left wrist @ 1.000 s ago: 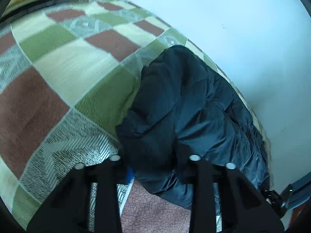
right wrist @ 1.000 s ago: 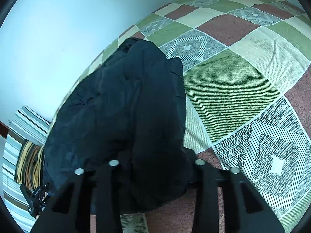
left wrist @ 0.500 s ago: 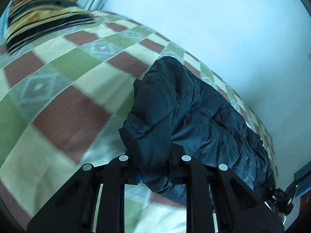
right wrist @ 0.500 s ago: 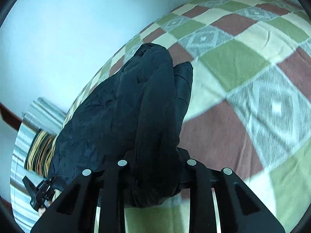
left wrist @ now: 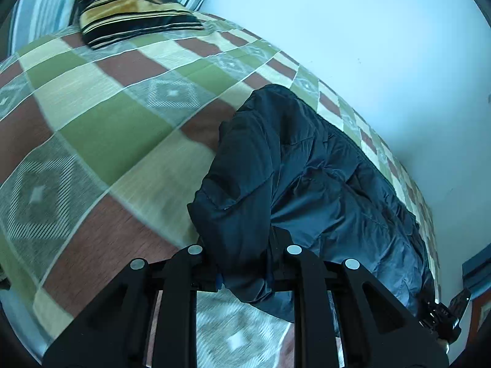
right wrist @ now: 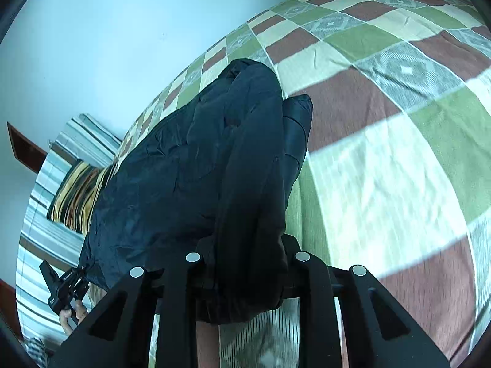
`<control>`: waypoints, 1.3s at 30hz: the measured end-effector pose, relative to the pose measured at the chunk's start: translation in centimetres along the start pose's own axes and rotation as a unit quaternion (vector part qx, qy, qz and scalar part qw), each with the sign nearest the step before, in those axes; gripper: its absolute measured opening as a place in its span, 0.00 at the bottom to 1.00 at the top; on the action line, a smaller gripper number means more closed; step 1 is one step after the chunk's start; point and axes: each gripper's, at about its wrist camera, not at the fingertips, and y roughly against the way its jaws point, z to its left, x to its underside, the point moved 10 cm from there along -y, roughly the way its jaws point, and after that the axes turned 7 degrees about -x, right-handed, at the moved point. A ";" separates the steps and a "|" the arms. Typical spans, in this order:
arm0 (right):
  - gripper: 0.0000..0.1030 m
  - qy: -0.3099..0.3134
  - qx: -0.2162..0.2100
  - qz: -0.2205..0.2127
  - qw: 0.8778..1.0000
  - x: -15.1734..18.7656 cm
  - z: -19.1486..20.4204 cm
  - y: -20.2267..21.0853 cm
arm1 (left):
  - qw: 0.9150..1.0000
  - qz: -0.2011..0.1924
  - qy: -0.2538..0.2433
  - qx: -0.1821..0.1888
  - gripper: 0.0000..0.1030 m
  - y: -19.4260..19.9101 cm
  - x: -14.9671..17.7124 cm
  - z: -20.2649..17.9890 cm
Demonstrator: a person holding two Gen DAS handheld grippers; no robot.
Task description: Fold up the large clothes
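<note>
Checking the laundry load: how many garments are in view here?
1: a dark puffy jacket on the checkered bed cover, held at each end by the left claw and right claw. Others may be hidden.

left gripper [left wrist: 244,271] clamping dark jacket [left wrist: 294,184], checked bedspread [left wrist: 101,128]

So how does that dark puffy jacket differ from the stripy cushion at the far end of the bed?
The jacket is plain dark navy; the cushion is banded in yellow, black and brown. The jacket is bunched up and pinched at each end by the left gripper and the right gripper; the cushion is touched by neither. The jacket runs along the wall side of the checked bedspread; the cushion sits at the head end. Both are soft and padded.
</note>
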 end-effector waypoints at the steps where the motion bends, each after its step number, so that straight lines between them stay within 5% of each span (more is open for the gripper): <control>1: 0.24 0.002 0.000 0.001 1.000 -0.1 0.0 -0.1 | 1.000 0.001 0.001 -0.001 0.18 0.0 0.3 0.4; 7: 0.29 0.000 -0.002 0.003 1.000 0.2 -0.4 0.0 | 1.000 0.007 0.005 -0.007 0.22 -0.5 0.8 1.2; 10: 0.41 -0.004 0.006 0.001 1.000 0.0 -0.8 0.6 | 1.000 0.007 -0.009 -0.022 0.33 -0.5 0.8 1.3; 12: 0.50 0.002 0.019 -0.004 1.000 0.2 -0.9 1.8 | 1.000 0.009 -0.008 -0.028 0.52 -0.4 0.8 1.6; 15: 0.59 0.012 0.045 -0.024 0.999 -0.3 -1.7 4.0 | 1.000 0.013 0.007 -0.023 0.62 0.2 1.0 2.4; 20: 0.58 0.012 0.112 -0.072 0.991 -1.2 -3.2 8.7 | 0.999 0.010 0.002 -0.032 0.66 1.3 0.6 3.5; 24: 0.47 0.043 0.131 -0.099 0.986 -2.3 -1.4 10.2 | 0.999 0.003 -0.013 -0.039 0.70 2.1 -0.2 3.7; 31: 0.46 0.123 0.064 -0.033 0.990 -0.8 7.1 3.7 | 0.999 0.009 -0.030 -0.040 0.73 2.3 -1.8 3.7; 39: 0.46 0.206 0.021 0.025 0.978 1.6 17.4 -5.4 | 0.998 0.020 -0.041 -0.042 0.73 1.5 -3.2 4.2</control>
